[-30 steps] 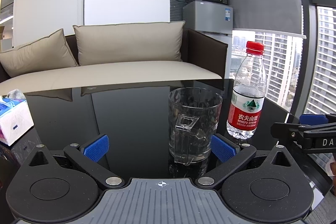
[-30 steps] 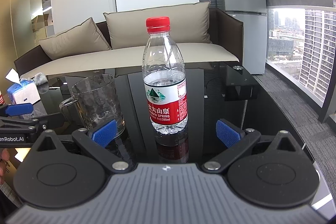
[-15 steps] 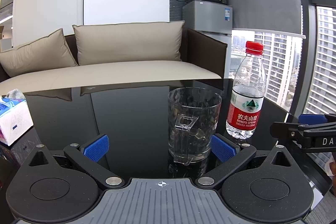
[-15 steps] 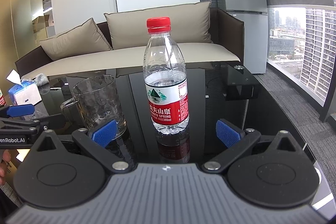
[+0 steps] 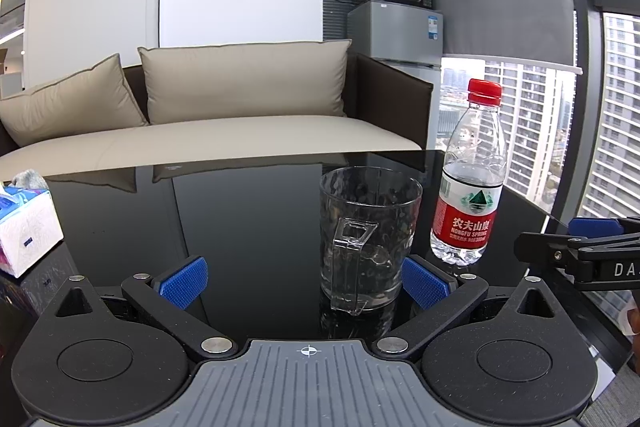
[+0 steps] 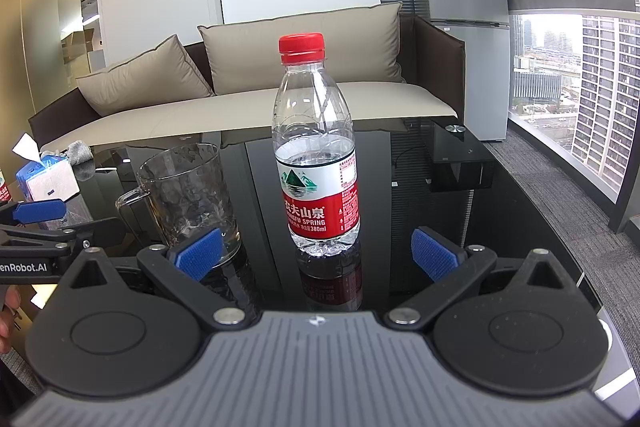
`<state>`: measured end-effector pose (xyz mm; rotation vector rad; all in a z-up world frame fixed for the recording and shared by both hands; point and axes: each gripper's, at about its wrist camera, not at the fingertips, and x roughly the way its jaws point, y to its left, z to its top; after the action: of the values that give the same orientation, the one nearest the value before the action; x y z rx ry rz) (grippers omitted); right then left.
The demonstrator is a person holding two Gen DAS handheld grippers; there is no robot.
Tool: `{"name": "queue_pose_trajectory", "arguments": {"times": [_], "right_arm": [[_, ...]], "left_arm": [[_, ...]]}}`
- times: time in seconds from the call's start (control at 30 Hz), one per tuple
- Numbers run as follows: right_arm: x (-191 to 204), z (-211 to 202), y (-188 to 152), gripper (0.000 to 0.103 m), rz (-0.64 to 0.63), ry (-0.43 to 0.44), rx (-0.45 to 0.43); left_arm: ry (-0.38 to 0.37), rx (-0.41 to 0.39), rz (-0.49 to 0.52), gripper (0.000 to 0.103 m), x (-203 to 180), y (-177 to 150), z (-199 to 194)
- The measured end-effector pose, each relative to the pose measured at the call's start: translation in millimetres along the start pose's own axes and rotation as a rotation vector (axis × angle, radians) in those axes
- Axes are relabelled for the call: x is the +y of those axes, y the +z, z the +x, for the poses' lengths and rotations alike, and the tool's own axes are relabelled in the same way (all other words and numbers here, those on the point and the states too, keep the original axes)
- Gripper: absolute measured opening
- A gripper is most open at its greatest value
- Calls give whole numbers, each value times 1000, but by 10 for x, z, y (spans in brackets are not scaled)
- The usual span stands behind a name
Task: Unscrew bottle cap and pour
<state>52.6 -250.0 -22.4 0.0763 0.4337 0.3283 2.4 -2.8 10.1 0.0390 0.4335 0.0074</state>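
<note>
On the black worktop (image 5: pixel 248 211) the mug (image 5: pixel 370 239) stood empty with the bottle (image 6: pixel 314 163) just to its right, upright, its red cap (image 6: pixel 301 47) on. The left gripper (image 5: pixel 304 281) and the right gripper (image 6: pixel 318 253) both had fingers spread wide, holding nothing. A good start, I judged, was for 1 gripper to clamp the bottle's body low while the other squared onto the cap, without knocking the mug.

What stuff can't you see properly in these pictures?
- Tissue box: cut off by the left edge, left wrist view.
- Glass mug base: partly hidden behind the right gripper's blue pad, right wrist view.
- Water bottle small label print: too tiny to read.
</note>
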Motion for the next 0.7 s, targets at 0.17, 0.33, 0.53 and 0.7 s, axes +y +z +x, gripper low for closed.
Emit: {"name": "queue_pose_trajectory", "arguments": {"times": [0.17,0.33,0.53,0.7], "right_arm": [[-1,1,-3,103,-3,0,1],[3,-4,3,103,-4,1,1],[-4,-12,-3,103,-4,1,3],[-10,-18,-9,103,-4,2,4]], "left_arm": [[-1,0,2,102,-14,7,-6],[-4,-4,-1,102,7,-49,0],[-4,-5,1,102,4,-35,-6],[-4,-4,3,102,-15,-53,-4]]}}
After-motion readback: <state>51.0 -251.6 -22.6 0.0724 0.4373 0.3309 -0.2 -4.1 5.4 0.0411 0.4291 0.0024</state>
